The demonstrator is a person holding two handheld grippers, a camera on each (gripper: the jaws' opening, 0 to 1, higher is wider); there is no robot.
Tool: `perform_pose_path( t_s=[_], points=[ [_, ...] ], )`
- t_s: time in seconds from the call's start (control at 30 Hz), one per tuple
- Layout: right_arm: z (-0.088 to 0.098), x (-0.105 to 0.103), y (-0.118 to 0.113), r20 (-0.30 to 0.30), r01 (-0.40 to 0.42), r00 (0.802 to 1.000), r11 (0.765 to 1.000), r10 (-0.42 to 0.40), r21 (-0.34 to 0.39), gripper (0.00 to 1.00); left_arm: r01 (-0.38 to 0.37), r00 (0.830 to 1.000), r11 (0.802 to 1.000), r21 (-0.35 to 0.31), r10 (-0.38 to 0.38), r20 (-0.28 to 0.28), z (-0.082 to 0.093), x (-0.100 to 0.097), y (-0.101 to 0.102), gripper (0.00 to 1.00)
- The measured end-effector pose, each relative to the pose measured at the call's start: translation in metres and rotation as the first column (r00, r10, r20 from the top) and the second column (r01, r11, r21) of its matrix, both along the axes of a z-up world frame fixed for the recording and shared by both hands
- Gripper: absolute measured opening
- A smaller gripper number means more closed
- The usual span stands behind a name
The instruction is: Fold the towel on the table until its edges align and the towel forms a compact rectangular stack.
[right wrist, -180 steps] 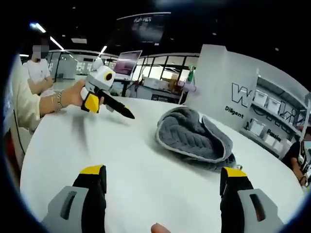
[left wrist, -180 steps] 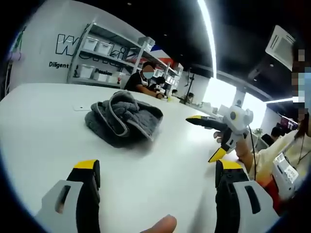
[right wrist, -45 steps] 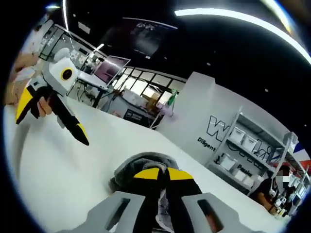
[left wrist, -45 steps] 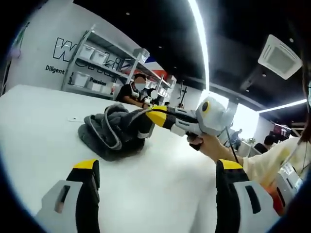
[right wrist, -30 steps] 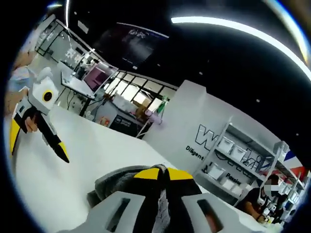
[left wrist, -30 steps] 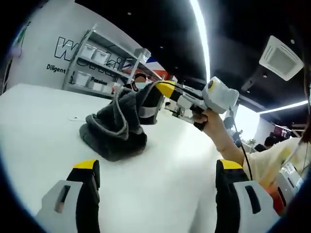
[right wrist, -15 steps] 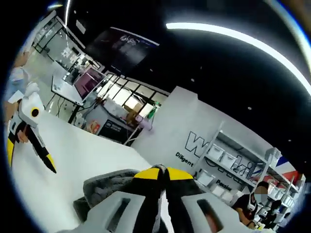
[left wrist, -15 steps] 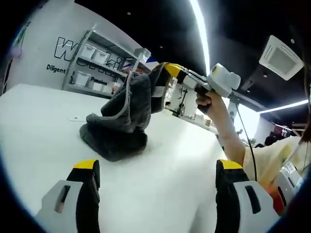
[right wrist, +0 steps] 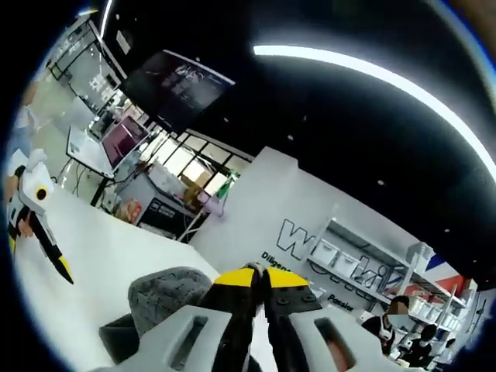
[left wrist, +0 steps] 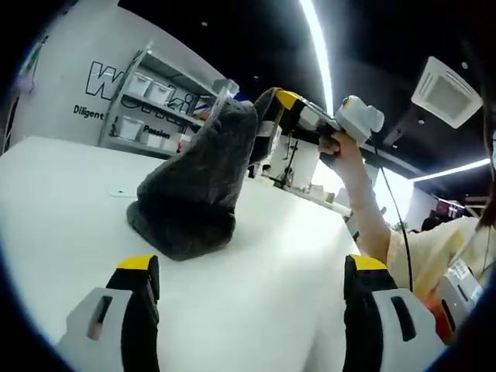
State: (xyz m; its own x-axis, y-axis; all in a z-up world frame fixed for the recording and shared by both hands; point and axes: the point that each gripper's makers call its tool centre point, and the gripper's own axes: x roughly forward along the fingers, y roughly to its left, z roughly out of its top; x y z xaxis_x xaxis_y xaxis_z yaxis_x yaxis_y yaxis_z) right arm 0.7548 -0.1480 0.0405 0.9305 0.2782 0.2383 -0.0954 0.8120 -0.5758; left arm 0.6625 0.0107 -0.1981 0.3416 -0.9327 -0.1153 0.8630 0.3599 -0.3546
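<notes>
While my left gripper (left wrist: 248, 298) waits low over the near part of the white table (left wrist: 70, 201), its two yellow-tipped jaws stand wide apart with nothing between them. From this gripper the grey towel (left wrist: 194, 182) lies ahead at about eleven o'clock, apart from the jaws, with bare table between.

The towel is a tall, slumped cone. Its base is bunched on the table and its top corner is drawn up toward one o'clock. There, in the left gripper view, my right gripper (left wrist: 283, 108) pinches that raised corner, and a hand (left wrist: 341, 147) and forearm run down from it toward four o'clock. So the towel's long axis now stands nearly upright, leaning a little toward the right gripper.

In the right gripper view, the right gripper (right wrist: 260, 279) has its jaws pressed together, yellow tips meeting, and the towel (right wrist: 159, 298) bulges out at nine o'clock just beside them. The cloth inside the pinch itself is hidden by the jaws. Farther off at nine o'clock in that view, the left gripper (right wrist: 35, 225) is small and well apart from the towel.

I judge the right gripper is the one in charge of the cloth. The left is the free one, and the hanging lower edge, which I would want to catch next, faces it across the table. Beyond the table stand shelves (left wrist: 159, 97) of pale bins.
</notes>
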Motion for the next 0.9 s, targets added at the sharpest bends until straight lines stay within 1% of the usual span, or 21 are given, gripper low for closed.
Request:
perform_pose_path(
  t_s=[0.1, 0.23, 0.43, 0.7, 0.8, 0.9],
  points=[
    [0.009, 0.000, -0.010, 0.016, 0.018, 1.000, 1.000, -0.018, 0.013, 0.00, 0.001, 1.000, 1.000, 0.003, -0.001, -0.003, -0.001, 0.001, 0.000, 0.97],
    [0.019, 0.000, -0.020, 0.032, 0.042, 0.999, 0.999, -0.043, 0.011, 0.00, 0.002, 1.000, 1.000, 0.005, -0.002, -0.006, -0.002, 0.001, 0.000, 0.97],
    [0.036, -0.008, -0.036, 0.070, 0.067, 0.995, 0.998, -0.068, 0.017, 0.00, -0.003, 1.000, 1.000, 0.002, 0.003, -0.006, -0.002, 0.002, 0.002, 0.97],
    [0.056, -0.016, -0.063, 0.100, 0.109, 0.988, 0.993, -0.113, 0.045, 0.00, -0.004, 1.000, 1.000, 0.008, 0.004, -0.011, -0.004, 0.002, 0.001, 0.97],
    [0.061, -0.021, -0.075, 0.114, 0.127, 0.985, 0.990, -0.133, 0.058, 0.00, -0.005, 1.000, 1.000, 0.010, 0.005, -0.012, -0.004, 0.002, 0.001, 0.97],
    [0.061, -0.023, -0.086, 0.117, 0.152, 0.980, 0.987, -0.158, 0.056, 0.00, -0.005, 1.000, 1.000, 0.012, 0.005, -0.011, -0.004, 0.003, 0.001, 0.97]
  ],
)
